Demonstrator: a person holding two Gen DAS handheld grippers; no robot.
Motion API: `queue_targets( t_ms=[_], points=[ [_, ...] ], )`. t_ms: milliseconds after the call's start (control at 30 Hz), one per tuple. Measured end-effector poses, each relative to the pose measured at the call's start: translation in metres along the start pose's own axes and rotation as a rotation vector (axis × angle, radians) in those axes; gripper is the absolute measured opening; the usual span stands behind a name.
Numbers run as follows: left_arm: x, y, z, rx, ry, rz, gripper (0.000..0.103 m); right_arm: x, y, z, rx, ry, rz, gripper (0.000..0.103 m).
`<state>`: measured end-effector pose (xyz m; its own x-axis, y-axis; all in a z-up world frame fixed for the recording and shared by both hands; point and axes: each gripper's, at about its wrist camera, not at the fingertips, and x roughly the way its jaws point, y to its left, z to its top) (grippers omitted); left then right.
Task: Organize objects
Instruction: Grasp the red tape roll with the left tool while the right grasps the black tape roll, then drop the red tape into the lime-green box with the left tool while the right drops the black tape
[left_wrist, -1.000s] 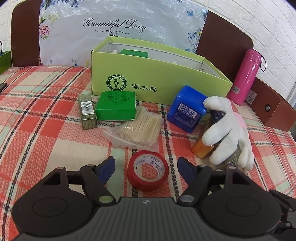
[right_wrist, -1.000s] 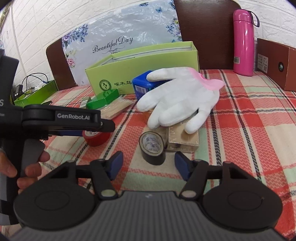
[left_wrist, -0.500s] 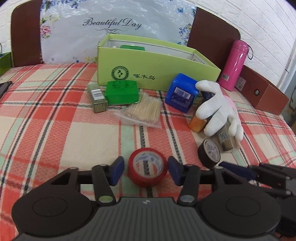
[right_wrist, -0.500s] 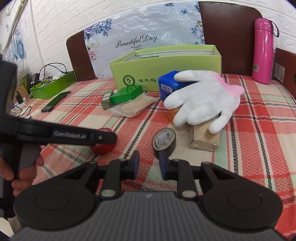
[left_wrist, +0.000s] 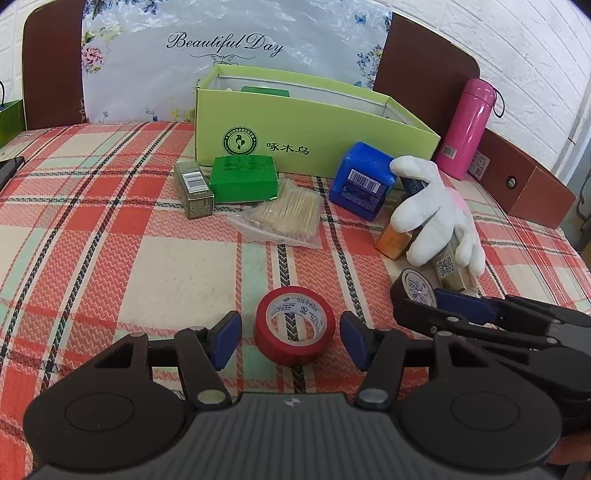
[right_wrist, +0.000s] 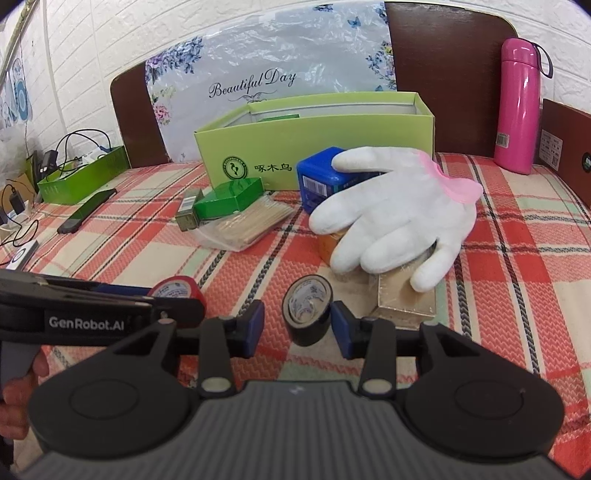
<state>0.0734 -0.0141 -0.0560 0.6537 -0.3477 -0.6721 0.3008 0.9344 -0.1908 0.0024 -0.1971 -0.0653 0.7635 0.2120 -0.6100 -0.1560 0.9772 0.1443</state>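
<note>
A red tape roll (left_wrist: 294, 325) lies flat on the plaid cloth between the fingers of my left gripper (left_wrist: 291, 338). A small gap shows on each side, so that gripper is open. A black tape roll (right_wrist: 308, 314) stands on edge between the fingers of my right gripper (right_wrist: 297, 326). Its jaws are opening; the right pad is at the roll's side and the left pad is apart from it. The right gripper's blue finger (left_wrist: 456, 304) shows beside the black tape roll (left_wrist: 415, 290) in the left wrist view. The open lime-green box (left_wrist: 317, 122) stands at the back.
A white glove (left_wrist: 439, 218) drapes over small gold and orange boxes beside a blue box (left_wrist: 360, 184). A green packet (left_wrist: 243, 179), a gold carton (left_wrist: 194, 188) and a toothpick bag (left_wrist: 284, 214) lie before the box. A pink bottle (left_wrist: 467, 129) and a phone (right_wrist: 86, 210) flank them.
The left jaws narrowed around the red tape as that view drew back. The right jaws closed nearly together short of the black tape, then widened and now straddle it.
</note>
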Motion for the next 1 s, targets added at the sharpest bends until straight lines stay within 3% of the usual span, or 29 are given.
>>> queue_targets(
  t_ms=[167, 200, 233, 500, 733, 1000],
  points=[
    [0.003, -0.002, 0.000, 0.016, -0.002, 0.008, 0.061, 0.005, -0.003, -0.002, 0.010, 0.009, -0.008, 0.037],
    [0.003, -0.002, 0.000, 0.018, -0.003, 0.010, 0.057, 0.006, -0.003, -0.002, 0.009, 0.010, -0.004, 0.030],
    [0.003, -0.001, 0.001, 0.018, -0.004, 0.008, 0.050, 0.006, -0.003, -0.003, 0.007, 0.010, -0.005, 0.030],
    [-0.010, 0.003, 0.015, -0.042, -0.008, -0.065, 0.050, -0.010, -0.001, 0.008, -0.011, -0.025, 0.052, 0.030],
    [-0.030, -0.004, 0.066, -0.021, -0.121, -0.123, 0.050, -0.027, -0.009, 0.057, -0.048, -0.133, 0.094, 0.030],
    [-0.020, -0.021, 0.141, 0.007, -0.219, -0.136, 0.050, -0.014, -0.040, 0.125, -0.066, -0.221, 0.053, 0.030]
  ],
)
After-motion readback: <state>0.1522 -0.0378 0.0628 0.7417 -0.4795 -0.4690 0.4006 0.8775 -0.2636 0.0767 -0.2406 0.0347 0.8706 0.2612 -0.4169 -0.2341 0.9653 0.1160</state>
